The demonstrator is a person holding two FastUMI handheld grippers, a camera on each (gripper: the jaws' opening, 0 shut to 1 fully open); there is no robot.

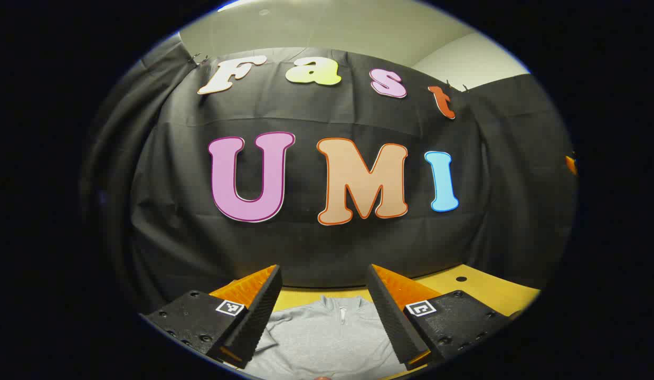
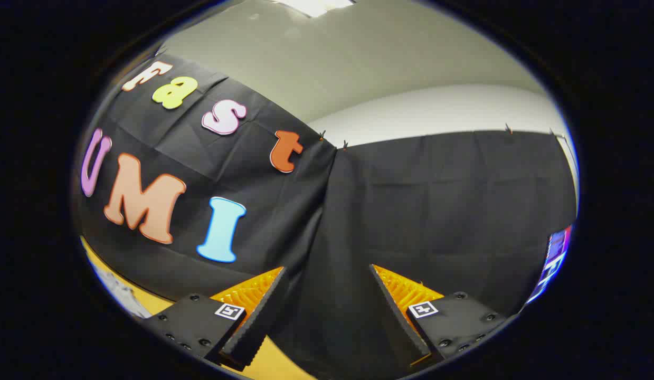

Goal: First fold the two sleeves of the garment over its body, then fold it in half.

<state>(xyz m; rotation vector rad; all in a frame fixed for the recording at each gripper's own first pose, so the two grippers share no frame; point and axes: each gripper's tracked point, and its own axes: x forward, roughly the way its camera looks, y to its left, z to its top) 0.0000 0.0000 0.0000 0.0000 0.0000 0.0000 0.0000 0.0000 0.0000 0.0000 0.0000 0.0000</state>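
A light grey zip-neck garment (image 1: pixel 332 338) lies flat on the yellow table (image 1: pixel 485 293), collar toward the black cloth wall. My left gripper (image 1: pixel 324 277) is held above its near part, open, with nothing between the fingers. In the right gripper view, my right gripper (image 2: pixel 327 277) is open too, tilted and aimed at the black cloth corner, with nothing between its fingers. A small grey patch of the garment (image 2: pixel 118 290) shows at that view's far left, on the table (image 2: pixel 163 303).
Black cloth walls close the booth behind and to the right of the table. A small dark hole (image 1: pixel 461 278) marks the tabletop at the right in the left gripper view. A bright screen edge (image 2: pixel 553 258) shows at the far right of the right gripper view.
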